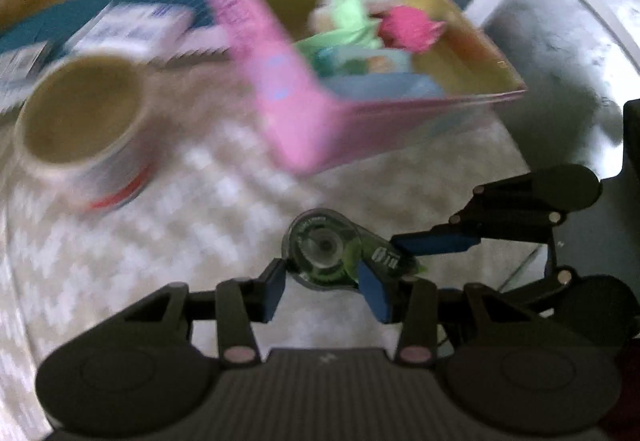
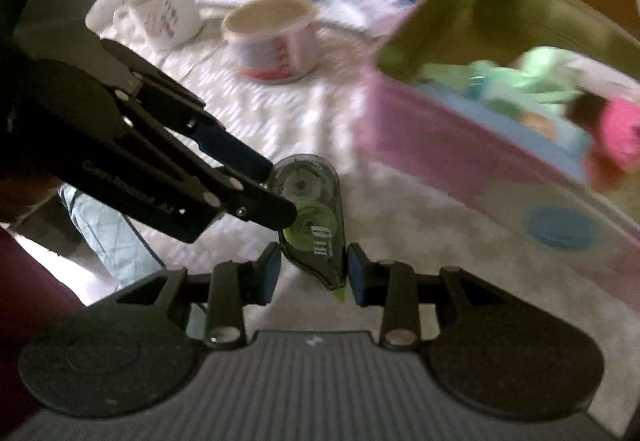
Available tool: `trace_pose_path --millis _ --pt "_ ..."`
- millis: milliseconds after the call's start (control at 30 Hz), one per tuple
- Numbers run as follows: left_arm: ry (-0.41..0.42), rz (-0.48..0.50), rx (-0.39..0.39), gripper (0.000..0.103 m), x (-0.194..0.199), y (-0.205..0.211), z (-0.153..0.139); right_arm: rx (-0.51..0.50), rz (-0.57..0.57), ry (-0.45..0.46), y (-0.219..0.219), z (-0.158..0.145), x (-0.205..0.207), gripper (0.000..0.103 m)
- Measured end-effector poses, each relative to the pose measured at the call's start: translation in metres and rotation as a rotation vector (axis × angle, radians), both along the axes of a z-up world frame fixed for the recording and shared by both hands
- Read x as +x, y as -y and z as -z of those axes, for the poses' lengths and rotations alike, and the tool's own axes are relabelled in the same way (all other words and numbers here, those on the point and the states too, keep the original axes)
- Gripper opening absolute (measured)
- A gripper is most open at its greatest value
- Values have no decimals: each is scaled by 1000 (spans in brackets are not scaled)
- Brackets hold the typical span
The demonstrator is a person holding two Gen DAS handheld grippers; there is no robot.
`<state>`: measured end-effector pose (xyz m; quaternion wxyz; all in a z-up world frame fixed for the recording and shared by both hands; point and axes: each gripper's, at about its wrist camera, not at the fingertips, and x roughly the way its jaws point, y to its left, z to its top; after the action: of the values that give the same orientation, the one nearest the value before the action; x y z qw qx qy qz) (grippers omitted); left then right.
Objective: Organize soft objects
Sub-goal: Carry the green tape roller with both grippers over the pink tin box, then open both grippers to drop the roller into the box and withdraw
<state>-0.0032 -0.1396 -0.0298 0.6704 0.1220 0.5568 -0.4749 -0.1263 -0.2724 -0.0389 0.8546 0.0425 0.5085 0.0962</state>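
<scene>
In the left wrist view, the left gripper has its fingers clamped on the round end of one tape dispenser, held over the quilted worktop; the right gripper pinches its tip. One pink box holds about three soft toys; one tape roll stands left. In the right wrist view, right fingers grip the same dispenser, one mug behind. Likely step: carrying it; next, agree which gripper lets go.

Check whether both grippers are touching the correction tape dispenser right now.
Touching. In the right wrist view the right gripper pinches the correction tape dispenser; in the left wrist view the left gripper clamps its round end.
</scene>
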Motion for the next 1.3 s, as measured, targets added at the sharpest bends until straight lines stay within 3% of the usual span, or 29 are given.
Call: trace_pose_path --millis 200,400,533,700,800,933,1033,1167,1300 --pt "83 4 -105 40 -17 39 -56 -19 20 164 37 -57 -28 31" --pt "179 26 -187 40 -14 105 -92 -134 108 232 80 -58 -23 30" --pt "226 51 -194 40 -15 161 -92 -189 191 228 112 -48 -20 30" --pt "204 62 -167 40 -17 216 -70 -284 355 163 150 -28 -13 31" --pt "244 44 -109 40 -22 229 -57 -228 403 165 160 -28 -18 31" --pt "228 11 -108 42 -19 214 -56 -199 371 212 145 -40 -23 31" --pt "259 -15 -121 42 -13 174 -70 -116 319 261 126 -54 -15 31" --pt "275 -106 -106 42 8 114 -83 -35 182 283 91 -63 27 31" --pt "330 -256 -28 44 42 52 -87 48 67 258 51 -63 85 31"
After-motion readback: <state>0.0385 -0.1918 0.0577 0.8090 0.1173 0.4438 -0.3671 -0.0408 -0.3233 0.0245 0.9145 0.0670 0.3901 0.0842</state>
